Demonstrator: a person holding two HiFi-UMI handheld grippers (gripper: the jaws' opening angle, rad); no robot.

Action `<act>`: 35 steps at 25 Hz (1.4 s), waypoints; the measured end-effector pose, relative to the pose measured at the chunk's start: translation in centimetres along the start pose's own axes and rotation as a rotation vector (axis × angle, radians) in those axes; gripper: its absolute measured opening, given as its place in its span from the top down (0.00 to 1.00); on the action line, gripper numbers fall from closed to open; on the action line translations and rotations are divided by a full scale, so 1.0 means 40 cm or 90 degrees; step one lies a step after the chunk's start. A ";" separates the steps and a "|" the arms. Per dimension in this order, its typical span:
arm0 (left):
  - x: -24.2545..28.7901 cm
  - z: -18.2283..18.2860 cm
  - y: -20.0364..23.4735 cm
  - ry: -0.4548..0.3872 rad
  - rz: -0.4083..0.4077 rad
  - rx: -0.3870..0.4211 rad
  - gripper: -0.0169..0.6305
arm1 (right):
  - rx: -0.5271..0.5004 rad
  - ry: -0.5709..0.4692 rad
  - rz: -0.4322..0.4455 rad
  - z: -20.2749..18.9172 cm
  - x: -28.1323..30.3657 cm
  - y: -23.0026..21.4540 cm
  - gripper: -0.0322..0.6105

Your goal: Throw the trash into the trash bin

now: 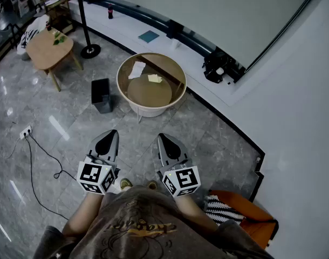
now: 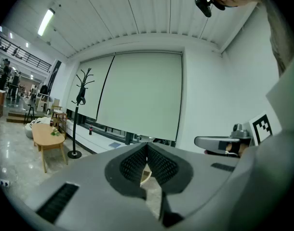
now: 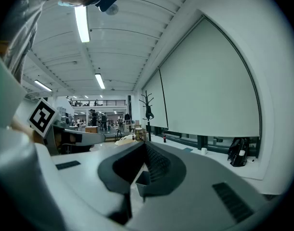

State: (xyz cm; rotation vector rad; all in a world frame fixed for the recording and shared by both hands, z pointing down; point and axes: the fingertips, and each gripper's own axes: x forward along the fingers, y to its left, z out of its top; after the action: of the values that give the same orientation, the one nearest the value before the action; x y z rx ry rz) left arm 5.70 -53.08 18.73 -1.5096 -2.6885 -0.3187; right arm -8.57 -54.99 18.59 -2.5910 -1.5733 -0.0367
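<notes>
A white crumpled paper and a yellow scrap lie on the round glass-topped table ahead of me. On the floor just left of the table stands the black trash bin. My left gripper and right gripper are held side by side over the floor, well short of the table, both pointing toward it. Each is shut with nothing between its jaws. In the left gripper view the left gripper has its tips together. In the right gripper view the right gripper looks the same.
A wooden coffee table and a coat stand are at the far left. A cable runs from a floor socket. An orange seat with a striped cushion is at my right. A black bag sits on the window ledge.
</notes>
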 end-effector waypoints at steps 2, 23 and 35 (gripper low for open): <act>0.008 0.000 0.007 0.000 0.000 -0.001 0.94 | 0.002 -0.005 0.004 0.004 0.010 0.000 0.93; 0.043 -0.018 0.153 0.025 -0.040 0.011 0.94 | 0.031 0.004 -0.069 -0.061 0.063 -0.001 0.93; 0.273 -0.018 0.263 0.037 -0.037 -0.009 0.94 | 0.032 0.016 -0.058 -0.086 0.295 -0.150 0.93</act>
State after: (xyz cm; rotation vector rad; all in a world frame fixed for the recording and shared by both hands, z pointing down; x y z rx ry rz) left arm 8.84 -38.74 22.56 -1.4042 -2.6946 -0.3783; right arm -8.29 -42.21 23.41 -2.4699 -1.6599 -0.0373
